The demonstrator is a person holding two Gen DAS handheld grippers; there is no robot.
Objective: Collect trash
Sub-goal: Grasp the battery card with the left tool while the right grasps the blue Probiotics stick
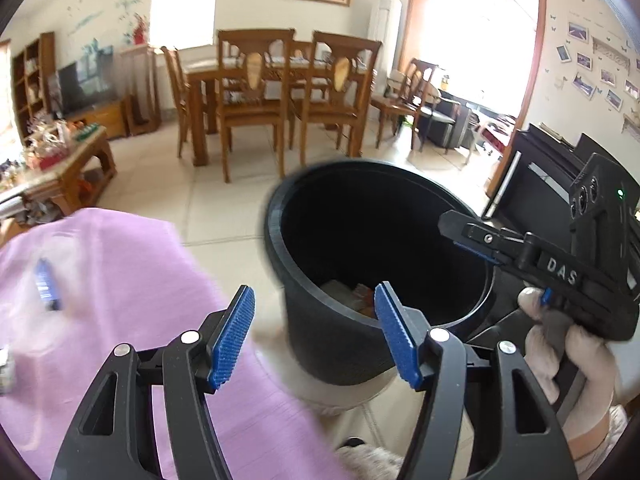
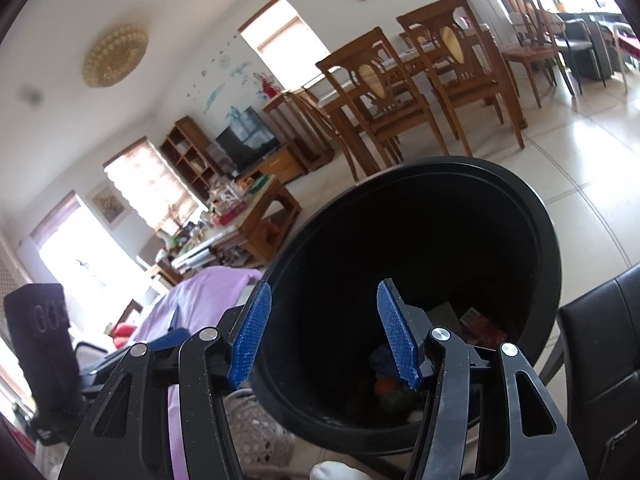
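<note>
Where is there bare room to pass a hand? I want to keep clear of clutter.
Free: the pale tiled floor between the bin, the dining chairs and the coffee table. The purple cloth left of the bin is mostly bare, apart from a blurred blue item. Crowded: the coffee table top is piled up, and the bin already holds trash.

The black bin (image 1: 380,248) is seen close beyond the fingers of both wrist cameras (the right tilted); bin (image 2: 416,280) and dining chairs (image 1: 296,92) are shared.
</note>
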